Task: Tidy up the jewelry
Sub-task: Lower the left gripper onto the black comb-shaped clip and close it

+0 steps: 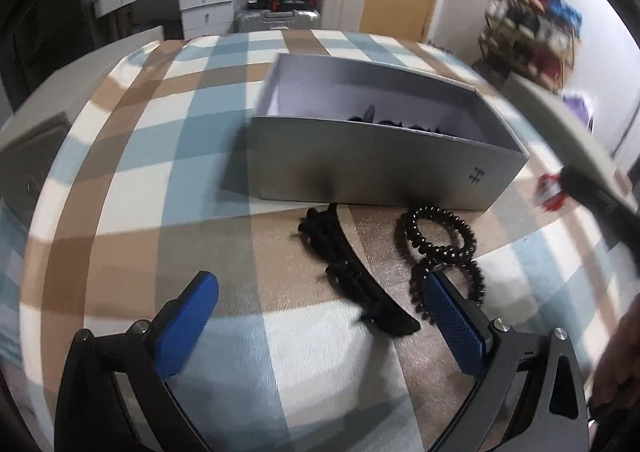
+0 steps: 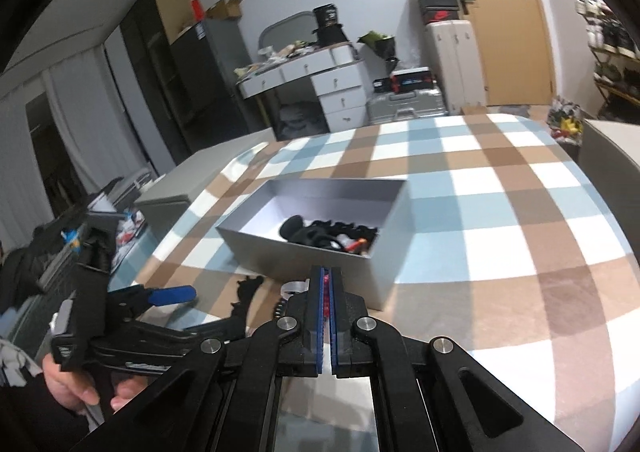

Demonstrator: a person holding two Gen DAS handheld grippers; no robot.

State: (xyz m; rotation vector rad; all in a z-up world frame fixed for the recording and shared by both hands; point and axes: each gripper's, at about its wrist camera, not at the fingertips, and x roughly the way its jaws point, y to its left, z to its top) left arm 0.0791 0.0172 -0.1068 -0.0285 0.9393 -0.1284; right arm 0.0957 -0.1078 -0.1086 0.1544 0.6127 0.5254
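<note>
A grey open box [image 1: 372,167] stands on the checked tablecloth and holds several dark hair accessories [image 2: 332,234]. In front of it lie a long black hair claw [image 1: 352,272] and a black spiral hair tie [image 1: 444,248]. My left gripper [image 1: 320,316] is open just above the cloth, its blue pads either side of the claw. My right gripper [image 2: 330,276] is shut on a small red item [image 2: 327,292], held in front of the box's near wall [image 2: 320,264]. In the left wrist view the red item [image 1: 550,191] shows blurred at the right.
The table's checked cloth [image 2: 500,211] stretches right of the box. A grey box lid [image 2: 188,187] lies at the table's left edge. Behind the table stand a white desk [image 2: 308,79], a suitcase [image 2: 404,107] and a wooden door [image 2: 500,11].
</note>
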